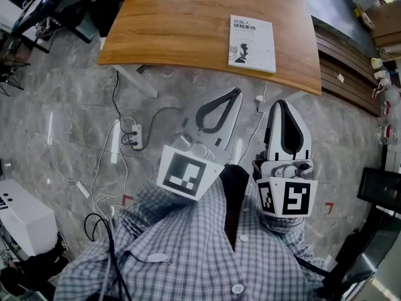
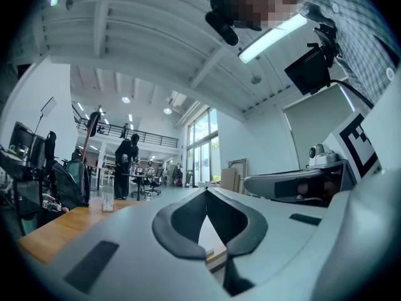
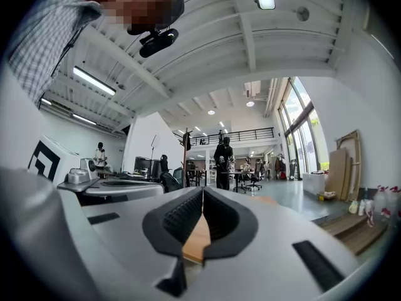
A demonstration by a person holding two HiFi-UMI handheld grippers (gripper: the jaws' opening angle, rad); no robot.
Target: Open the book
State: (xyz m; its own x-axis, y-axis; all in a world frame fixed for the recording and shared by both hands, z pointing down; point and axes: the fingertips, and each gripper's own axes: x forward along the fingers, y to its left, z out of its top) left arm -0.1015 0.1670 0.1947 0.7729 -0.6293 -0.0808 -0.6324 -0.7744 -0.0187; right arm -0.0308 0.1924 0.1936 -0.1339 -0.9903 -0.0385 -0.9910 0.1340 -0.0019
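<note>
Both the left gripper (image 1: 237, 91) and right gripper (image 1: 281, 103) hold jaws together, empty, short of the closed book (image 1: 252, 42) on the table (image 1: 175, 24).

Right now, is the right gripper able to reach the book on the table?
Probably yes. The book lies closed by the near edge of the table, and nothing stands between it and the right gripper. That gripper hangs short of the table, jaws together, so it must come forward first.

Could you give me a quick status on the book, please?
Left gripper shut, empty. Right gripper shut, empty. Book closed on table, untouched. Nothing lying between grippers and book.
</note>
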